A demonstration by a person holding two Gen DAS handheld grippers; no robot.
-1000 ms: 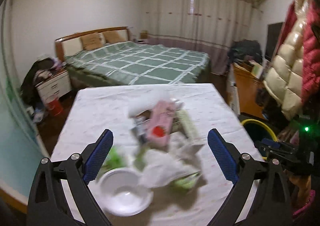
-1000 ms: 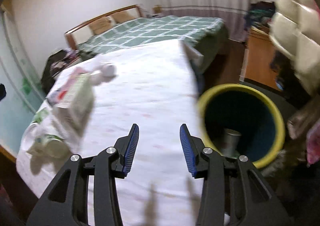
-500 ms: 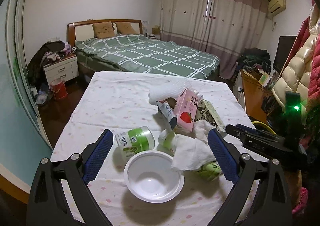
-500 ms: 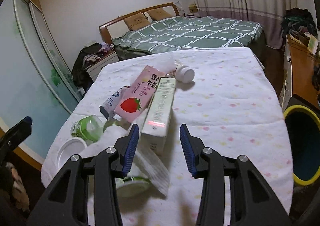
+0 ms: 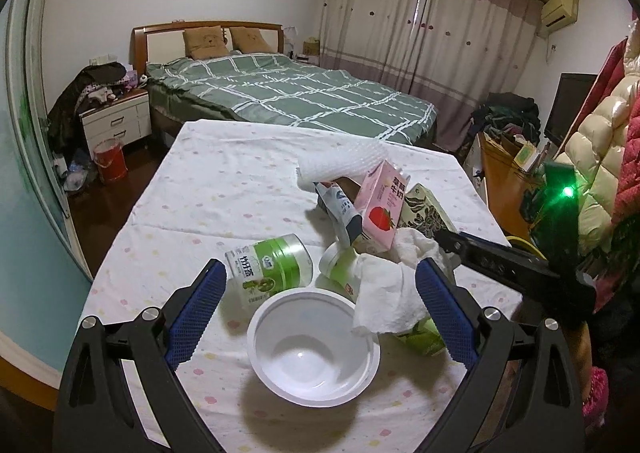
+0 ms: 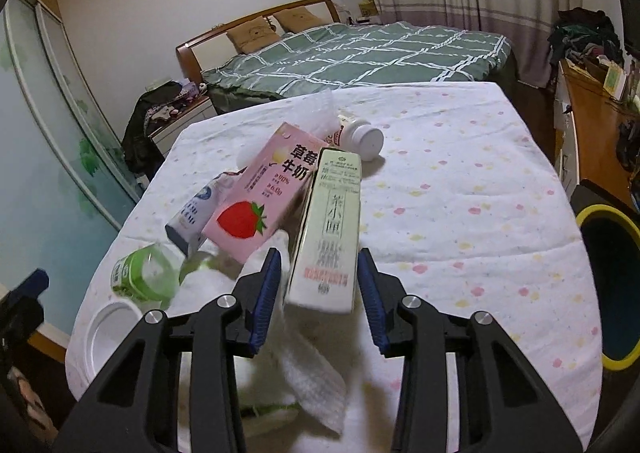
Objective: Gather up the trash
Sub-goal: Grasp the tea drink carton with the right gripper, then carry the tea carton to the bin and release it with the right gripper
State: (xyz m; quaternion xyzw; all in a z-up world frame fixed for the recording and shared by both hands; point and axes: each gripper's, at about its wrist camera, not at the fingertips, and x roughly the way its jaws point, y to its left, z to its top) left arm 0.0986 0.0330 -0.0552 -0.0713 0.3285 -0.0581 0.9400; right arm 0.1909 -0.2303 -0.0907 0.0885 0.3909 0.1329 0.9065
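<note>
A pile of trash lies on the table with the dotted white cloth (image 5: 224, 193). It holds a white plastic bowl (image 5: 312, 345), a green-labelled jar (image 5: 272, 269) on its side, a crumpled tissue (image 5: 384, 297), a pink strawberry milk carton (image 6: 260, 193), a tall pale-green carton (image 6: 328, 229), a blue-white pouch (image 6: 196, 209) and a small white bottle (image 6: 360, 137). My left gripper (image 5: 320, 305) is open, its jaws either side of the bowl. My right gripper (image 6: 320, 289) is open, its jaws either side of the pale-green carton's near end, with no contact visible. The right gripper also shows in the left wrist view (image 5: 500, 257).
A yellow-rimmed dark bin (image 6: 612, 285) stands on the floor right of the table. A bed with a green checked cover (image 5: 288, 97) lies beyond the table. A nightstand (image 5: 116, 121) and a red bucket (image 5: 110, 161) are at left, a wooden desk (image 6: 588, 125) at right.
My right gripper swung from the bin to the pile and closed in on the pale-green carton. My left gripper moved nearer the bowl.
</note>
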